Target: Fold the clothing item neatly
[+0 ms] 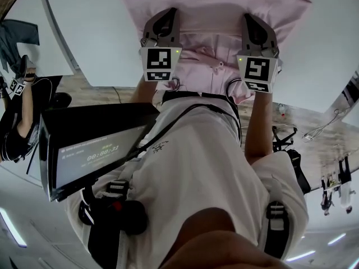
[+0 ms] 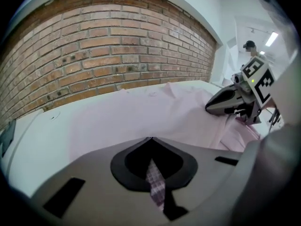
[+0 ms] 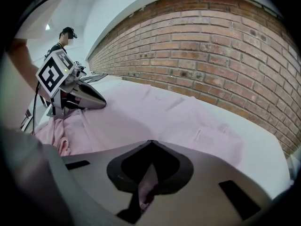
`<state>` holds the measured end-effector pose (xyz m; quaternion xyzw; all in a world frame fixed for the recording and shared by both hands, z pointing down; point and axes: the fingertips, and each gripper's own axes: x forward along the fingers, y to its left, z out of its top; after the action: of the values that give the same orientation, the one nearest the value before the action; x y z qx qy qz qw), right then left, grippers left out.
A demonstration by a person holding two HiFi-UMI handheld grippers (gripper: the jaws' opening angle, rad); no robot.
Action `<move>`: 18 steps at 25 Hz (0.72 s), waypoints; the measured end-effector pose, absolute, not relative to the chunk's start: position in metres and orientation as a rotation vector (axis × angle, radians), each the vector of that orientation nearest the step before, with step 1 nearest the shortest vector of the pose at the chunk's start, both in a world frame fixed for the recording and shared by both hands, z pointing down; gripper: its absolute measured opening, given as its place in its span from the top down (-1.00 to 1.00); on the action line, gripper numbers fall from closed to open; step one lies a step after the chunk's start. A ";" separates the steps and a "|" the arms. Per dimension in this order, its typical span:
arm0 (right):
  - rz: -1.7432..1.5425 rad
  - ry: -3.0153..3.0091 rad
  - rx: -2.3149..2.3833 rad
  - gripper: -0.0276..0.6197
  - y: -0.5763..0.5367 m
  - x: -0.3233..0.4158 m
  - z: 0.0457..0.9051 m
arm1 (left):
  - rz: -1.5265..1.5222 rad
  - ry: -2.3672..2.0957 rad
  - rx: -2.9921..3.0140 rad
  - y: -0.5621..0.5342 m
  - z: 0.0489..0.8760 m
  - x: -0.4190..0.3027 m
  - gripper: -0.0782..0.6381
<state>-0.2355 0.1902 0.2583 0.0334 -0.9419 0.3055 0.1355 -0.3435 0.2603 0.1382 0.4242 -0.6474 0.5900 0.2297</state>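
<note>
Barely begun, the pink shirt lies mostly spread on the white table, left gripper and right gripper each clamped tight on what seems its near edge, every fold undone.

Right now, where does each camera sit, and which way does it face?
Head view: on the person's head, looking steeply down at the pink shirt on the table; torso, left gripper and right gripper show.
Left gripper view: on the left gripper, facing the brick wall across the shirt; its jaws pinch shirt fabric.
Right gripper view: likewise, on the right gripper.
Shared: each gripper view shows the other gripper.
</note>
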 end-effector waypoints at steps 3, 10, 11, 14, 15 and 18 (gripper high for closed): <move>0.907 -2.719 0.086 0.91 0.200 -0.229 0.258 | 1.606 -1.776 1.159 0.271 0.137 -0.336 0.77; 0.913 -2.680 0.031 0.91 0.226 -0.211 0.264 | 1.570 -1.760 1.133 0.299 0.140 -0.317 0.77; 0.911 -2.678 0.026 0.91 0.228 -0.210 0.265 | 1.573 -1.756 1.136 0.301 0.142 -0.316 0.77; 0.905 -2.674 0.008 0.91 0.231 -0.208 0.270 | 1.572 -1.749 1.135 0.302 0.147 -0.317 0.77; 0.902 -2.670 -0.007 0.91 0.232 -0.209 0.272 | 1.571 -1.748 1.130 0.301 0.148 -0.317 0.77; 0.875 -2.667 -0.054 0.91 0.227 -0.206 0.271 | 1.603 -1.754 1.137 0.294 0.144 -0.312 0.77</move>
<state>-0.2057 0.2274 0.2710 -0.0190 -0.9368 0.3072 0.1661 -0.3120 0.2937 0.1435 0.4178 -0.6445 0.5891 0.2510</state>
